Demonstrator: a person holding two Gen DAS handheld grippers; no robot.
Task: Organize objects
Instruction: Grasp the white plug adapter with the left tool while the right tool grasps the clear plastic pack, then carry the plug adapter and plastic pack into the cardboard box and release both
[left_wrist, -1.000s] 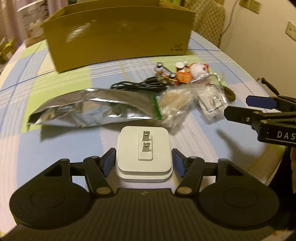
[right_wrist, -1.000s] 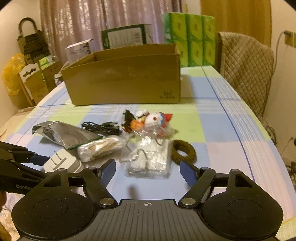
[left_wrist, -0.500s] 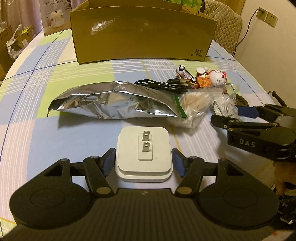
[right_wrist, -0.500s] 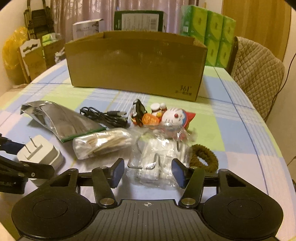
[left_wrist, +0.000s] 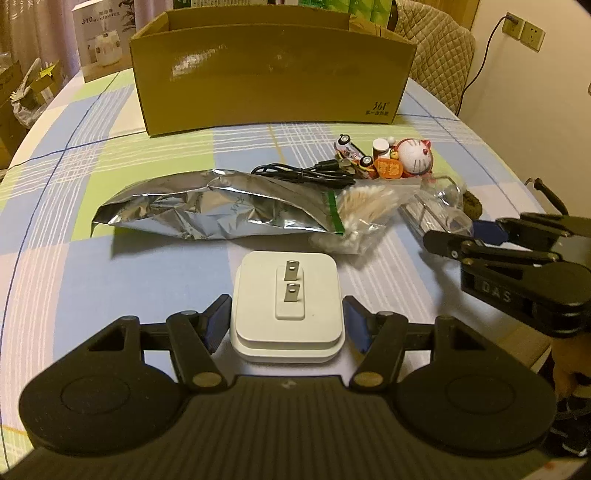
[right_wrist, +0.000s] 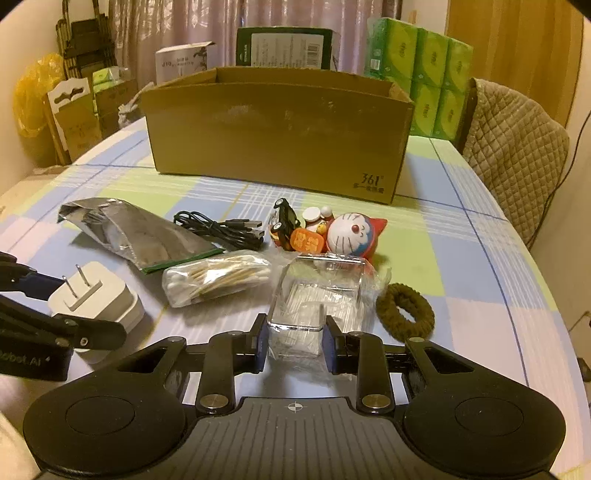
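the white charger (left_wrist: 287, 302) sits low centre in the left wrist view, lying flat on its back on the checked tablecloth (left_wrist: 66, 280), its two prongs sticking up, set one behind the other along the 12-to-6 line. the left gripper (left_wrist: 287, 325) straddles it, blue pads just beside its sides at 9 and 3; whether they actually press it, cannot tell. at 12 o'clock from the charger lies a silver foil bag (left_wrist: 207, 206), long axis running 9 to 3, green seal end at 3. at 1 o'clock, a bag of cotton swabs (left_wrist: 364, 206), then a black cable (left_wrist: 303, 173) beyond. over in the right wrist view, the right gripper (right_wrist: 293, 338) is clamped on a clear plastic box (right_wrist: 314, 299), pads touching both its near corners. a brown hair tie (right_wrist: 404, 312) lies just beside the box at 3 o'clock, a blue cat figure (right_wrist: 352, 234) at 12. the cardboard box (right_wrist: 277, 133) stands open at the far end.
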